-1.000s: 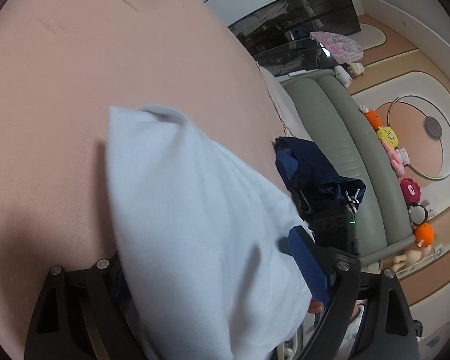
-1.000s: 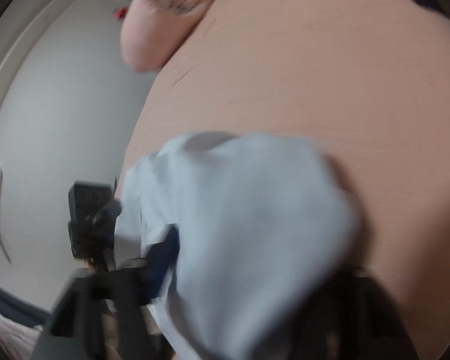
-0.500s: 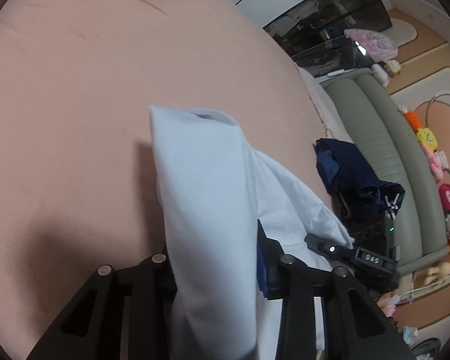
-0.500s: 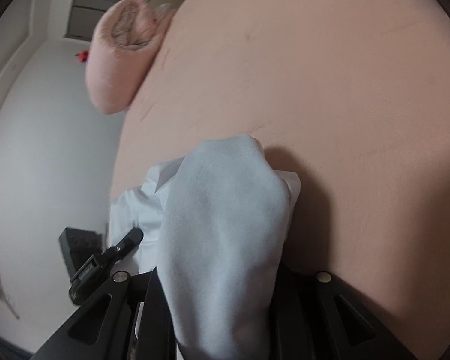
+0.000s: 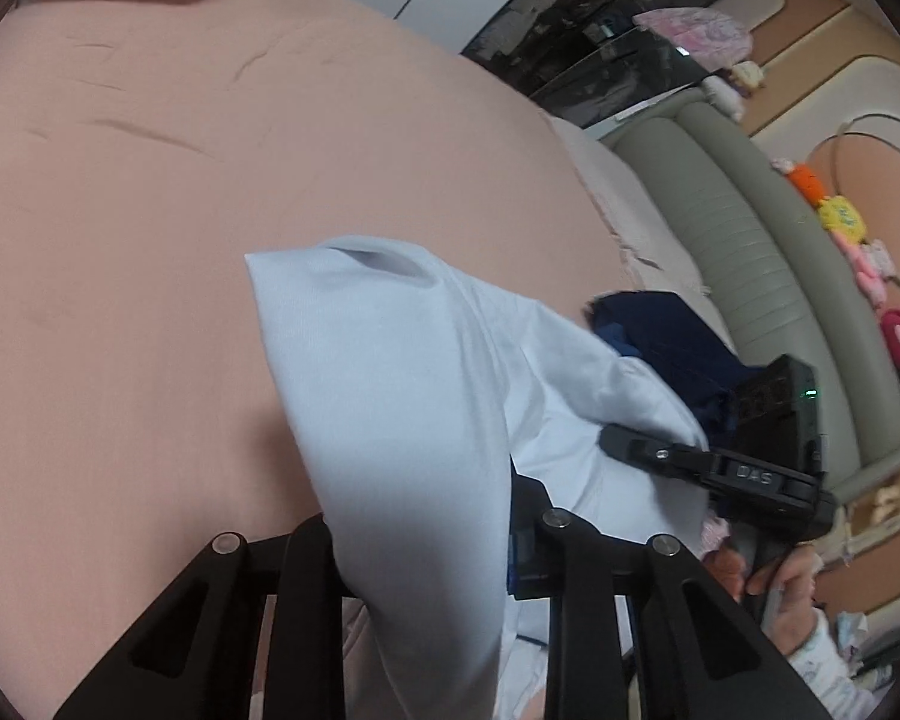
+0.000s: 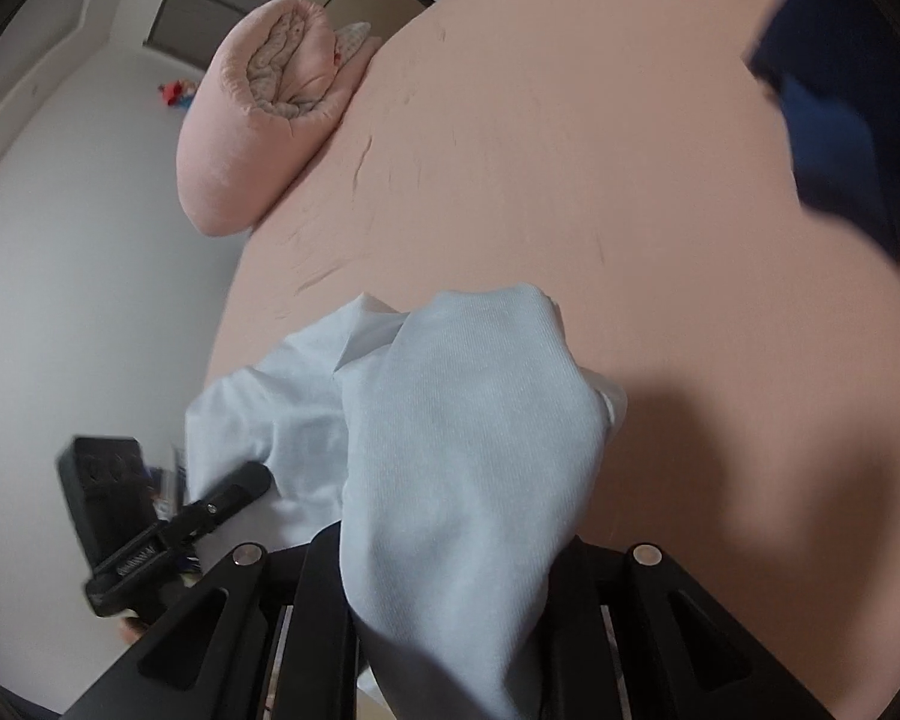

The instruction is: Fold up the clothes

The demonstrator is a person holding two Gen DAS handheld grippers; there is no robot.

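A pale blue garment (image 5: pixel 390 372) hangs bunched over the pink bed (image 5: pixel 150 180). My left gripper (image 5: pixel 426 546) is shut on one part of it, the cloth draped over its fingers and hiding the tips. My right gripper (image 6: pixel 450 564) is shut on another part of the same pale blue garment (image 6: pixel 462 420), which covers its fingers too. The right gripper's body (image 5: pixel 720 468) shows in the left wrist view, held by a hand (image 5: pixel 792 582). The left gripper's body (image 6: pixel 168 528) appears at lower left in the right wrist view.
A dark navy garment (image 5: pixel 660 336) lies near the bed's edge, also seen as a dark navy garment (image 6: pixel 852 120) at upper right. A rolled pink quilt (image 6: pixel 258 114) lies at the head of the bed. A green sofa (image 5: pixel 750 252) with plush toys (image 5: pixel 840 216) stands beyond.
Both grippers have moved forward over the bed with the garment, carrying its held parts onward. The cloth hangs more bunched and narrower than before. The right view has sharpened.
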